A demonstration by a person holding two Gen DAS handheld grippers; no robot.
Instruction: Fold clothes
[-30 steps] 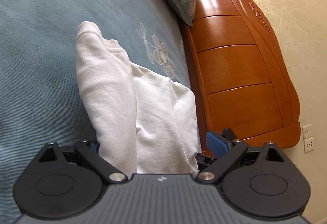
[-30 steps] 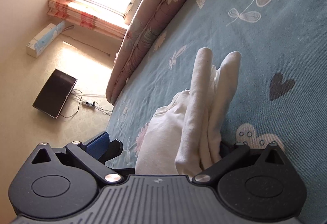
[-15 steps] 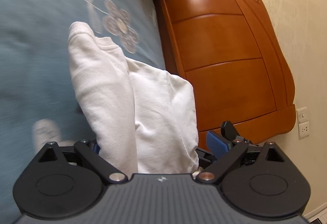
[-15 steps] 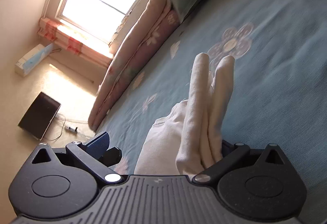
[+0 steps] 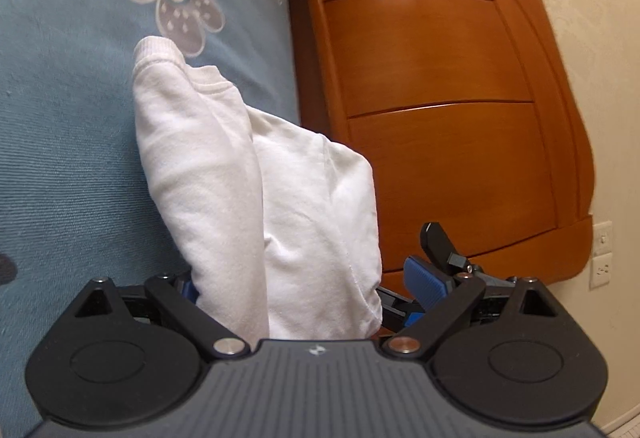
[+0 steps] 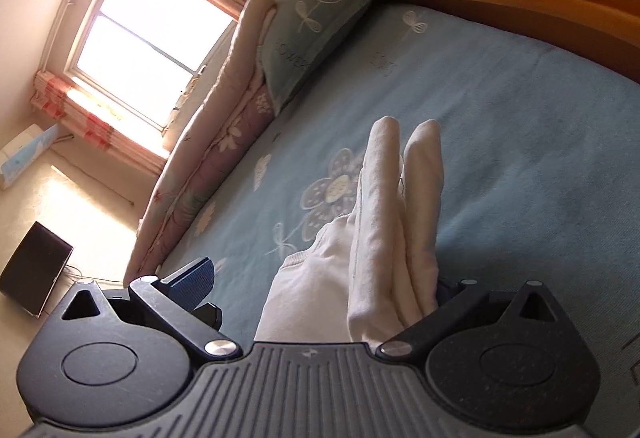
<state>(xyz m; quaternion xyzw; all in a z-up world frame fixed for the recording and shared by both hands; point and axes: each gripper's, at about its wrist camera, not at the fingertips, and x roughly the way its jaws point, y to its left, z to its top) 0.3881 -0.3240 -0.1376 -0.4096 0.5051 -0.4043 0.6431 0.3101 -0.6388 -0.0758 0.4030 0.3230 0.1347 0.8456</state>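
A folded white garment (image 5: 240,158) hangs over the blue flowered bed cover (image 5: 60,158), carried between both grippers. The left wrist view is rolled, with the bed on the left. There the garment lies against the bed-side finger of my left gripper (image 5: 308,274), whose other blue pad (image 5: 424,278) stands slightly clear of the cloth. In the right wrist view the white garment (image 6: 384,218) rests as stacked folds on the bed-side finger of my right gripper (image 6: 320,280). Its other finger (image 6: 196,274) is well apart from the cloth. Both jaws are spread wide.
An orange wooden headboard (image 5: 420,78) rises close beside the garment; wall sockets (image 5: 602,254) sit past it. A blue pillow (image 6: 316,30) and a rolled pink quilt (image 6: 216,142) lie along the bed's window side. A dark flat device (image 6: 32,274) lies on the floor.
Both grippers have carried the garment across the bed toward the headboard. The cloth keeps its place between the fingers while the flower print and headboard come nearer.
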